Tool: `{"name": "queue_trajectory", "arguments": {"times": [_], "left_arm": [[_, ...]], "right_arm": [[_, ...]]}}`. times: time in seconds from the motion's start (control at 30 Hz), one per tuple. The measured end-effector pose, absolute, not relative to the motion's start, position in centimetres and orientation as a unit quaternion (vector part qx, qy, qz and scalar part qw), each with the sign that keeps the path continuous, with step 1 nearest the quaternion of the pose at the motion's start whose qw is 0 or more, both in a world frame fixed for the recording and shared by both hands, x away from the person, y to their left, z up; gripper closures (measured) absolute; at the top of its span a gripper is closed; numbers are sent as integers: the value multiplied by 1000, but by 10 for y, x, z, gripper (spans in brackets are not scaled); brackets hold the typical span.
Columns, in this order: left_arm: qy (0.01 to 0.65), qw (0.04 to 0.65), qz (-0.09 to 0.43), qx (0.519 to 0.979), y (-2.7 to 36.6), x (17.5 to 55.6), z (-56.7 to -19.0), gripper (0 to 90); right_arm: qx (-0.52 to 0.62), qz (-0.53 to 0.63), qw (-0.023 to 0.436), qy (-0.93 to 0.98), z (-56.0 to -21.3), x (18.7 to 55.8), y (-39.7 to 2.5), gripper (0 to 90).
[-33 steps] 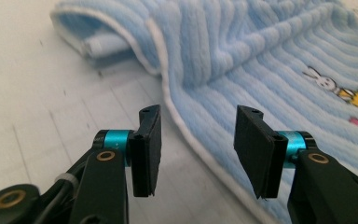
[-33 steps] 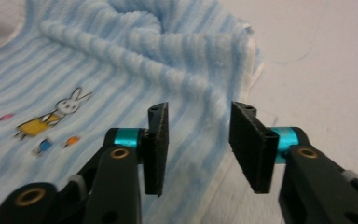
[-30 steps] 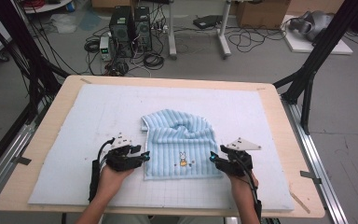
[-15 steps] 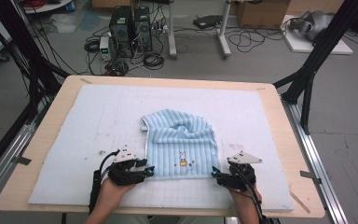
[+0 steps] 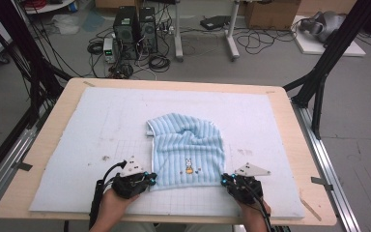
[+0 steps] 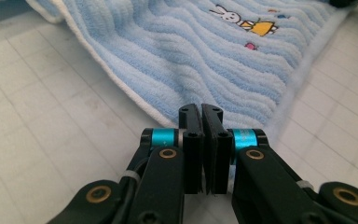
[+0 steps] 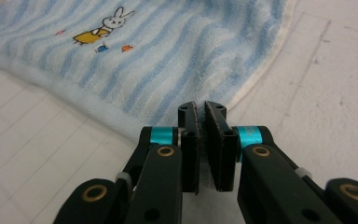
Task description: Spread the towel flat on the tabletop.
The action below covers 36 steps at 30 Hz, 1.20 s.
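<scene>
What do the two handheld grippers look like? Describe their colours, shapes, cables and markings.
Both the left gripper and the right gripper have two flat black jaws on black linkage arms, with cyan metallic sleeves beside the jaws and brass-coloured pivot rivets. In the high view, each carries a pale grey three-cornered plate on top and trails a black cable.

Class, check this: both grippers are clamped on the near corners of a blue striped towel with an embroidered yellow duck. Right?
Not quite: the embroidery is a white rabbit in a yellow dress, as the left gripper view shows. The left gripper and right gripper do clamp the blue striped towel's near corners.
</scene>
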<state>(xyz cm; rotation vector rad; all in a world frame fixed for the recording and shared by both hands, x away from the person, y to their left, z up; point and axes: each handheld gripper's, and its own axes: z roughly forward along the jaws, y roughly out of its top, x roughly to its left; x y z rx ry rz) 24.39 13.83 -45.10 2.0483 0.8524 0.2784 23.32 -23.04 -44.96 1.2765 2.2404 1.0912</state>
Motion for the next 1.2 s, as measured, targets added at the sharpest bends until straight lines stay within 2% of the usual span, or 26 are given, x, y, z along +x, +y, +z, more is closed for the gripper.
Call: {"name": "queue_trajectory", "arguments": {"times": [0.37,0.73,0.77,0.8,0.83,0.87,0.9,0.97,1.03,1.2], "left_arm": [[324,457,101,822,158,200,-455,869],[311,469,73,823,171,174,-456,861],[312,474,75,820,173,174,-456,827],[320,477,87,814,175,176,-455,733],[329,479,99,807,177,179,-454,679],[342,485,107,798,179,184,-452,648],[355,495,114,785,181,188,-449,594],[361,512,127,769,183,195,-443,575],[368,519,140,759,181,207,-437,542],[378,510,142,760,172,239,-433,518]], "right_arm": [[417,401,155,801,-452,191,-225,842],[404,413,145,803,-452,149,-225,822],[405,416,144,801,-452,146,-225,788],[407,422,143,797,-450,145,-226,729],[414,438,140,785,-449,146,-228,680],[425,460,138,767,-447,148,-231,635],[434,474,144,753,-444,152,-233,617],[450,475,161,740,-440,162,-232,572],[444,469,181,741,-438,174,-228,560],[459,421,195,757,-438,206,-220,558]]}}
